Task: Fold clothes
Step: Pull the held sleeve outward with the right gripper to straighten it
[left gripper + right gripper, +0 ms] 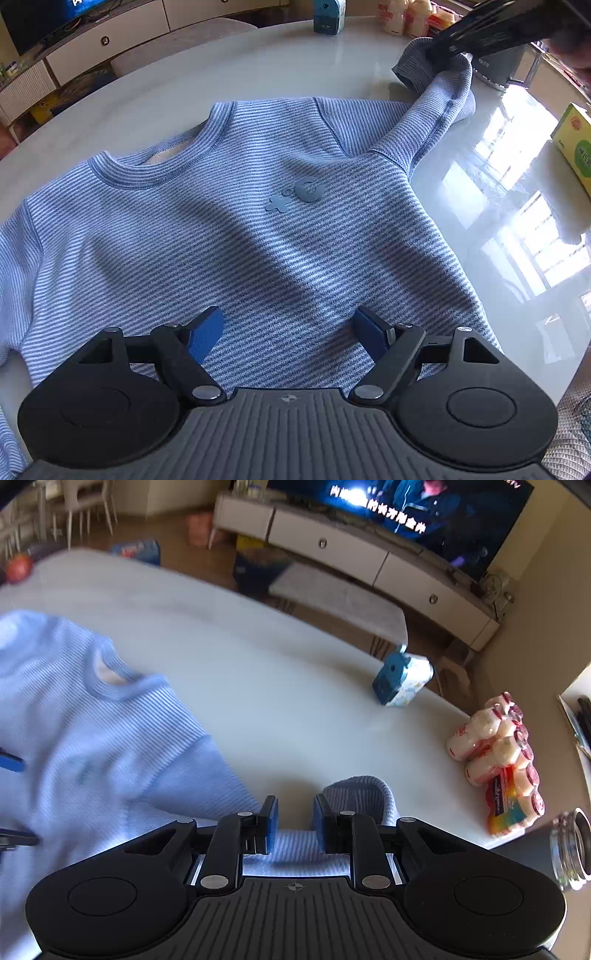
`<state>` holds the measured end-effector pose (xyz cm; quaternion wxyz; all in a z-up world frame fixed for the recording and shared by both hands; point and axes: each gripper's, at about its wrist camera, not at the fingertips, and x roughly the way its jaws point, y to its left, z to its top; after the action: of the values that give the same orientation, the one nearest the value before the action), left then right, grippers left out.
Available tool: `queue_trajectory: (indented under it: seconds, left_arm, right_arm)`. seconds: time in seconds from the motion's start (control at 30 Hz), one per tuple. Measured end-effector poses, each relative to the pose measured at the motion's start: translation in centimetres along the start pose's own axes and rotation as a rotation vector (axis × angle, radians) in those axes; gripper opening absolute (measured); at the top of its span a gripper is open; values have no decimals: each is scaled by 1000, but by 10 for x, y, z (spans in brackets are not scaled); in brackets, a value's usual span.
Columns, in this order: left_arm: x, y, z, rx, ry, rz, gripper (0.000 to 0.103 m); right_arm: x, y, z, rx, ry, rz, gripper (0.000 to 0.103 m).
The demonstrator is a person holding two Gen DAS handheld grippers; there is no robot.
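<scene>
One striped blue sweatshirt (229,236) lies front-up on the white table (258,62). Two grippers are present. The left gripper (288,328) hovers with jaws spread wide above the hem, gripping nothing. The right gripper (294,821) is clamped on the raised sleeve (439,107), cuff draped over its far side. One blue-white box (402,681) stands farther off; one bottle pack (498,757) lies right.

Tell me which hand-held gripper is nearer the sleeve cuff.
Right. The right hand-held gripper has the sleeve between its fingers beside the cuff; the left hand-held gripper hovers open over the sweater's hem.
</scene>
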<state>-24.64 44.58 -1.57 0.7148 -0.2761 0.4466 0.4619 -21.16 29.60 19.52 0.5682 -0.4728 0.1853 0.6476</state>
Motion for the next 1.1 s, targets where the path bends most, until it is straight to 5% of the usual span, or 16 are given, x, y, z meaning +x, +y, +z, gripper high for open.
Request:
queue_trajectory:
  seconds: [0.23, 0.47, 0.57, 0.73, 0.97, 1.1]
  left_arm:
    - [2, 4, 2, 5, 10, -14, 80]
    - [4, 5, 3, 1, 15, -11, 81]
    - [4, 5, 5, 1, 25, -5, 81]
    - [4, 1, 10, 10, 38, 21, 81]
    - [-10, -12, 21, 95, 38, 91, 81]
    - [-23, -20, 35, 129, -9, 101, 81]
  right_arm:
    - [58, -18, -7, -25, 246, -89, 22]
    - [21, -38, -66, -54, 368, -140, 22]
    - [3, -44, -102, -57, 410, -211, 35]
    - [-34, -59, -145, 57, 389, -165, 35]
    - [-66, -74, -164, 209, 283, -40, 36]
    - [-66, -85, -171, 270, 255, -24, 51]
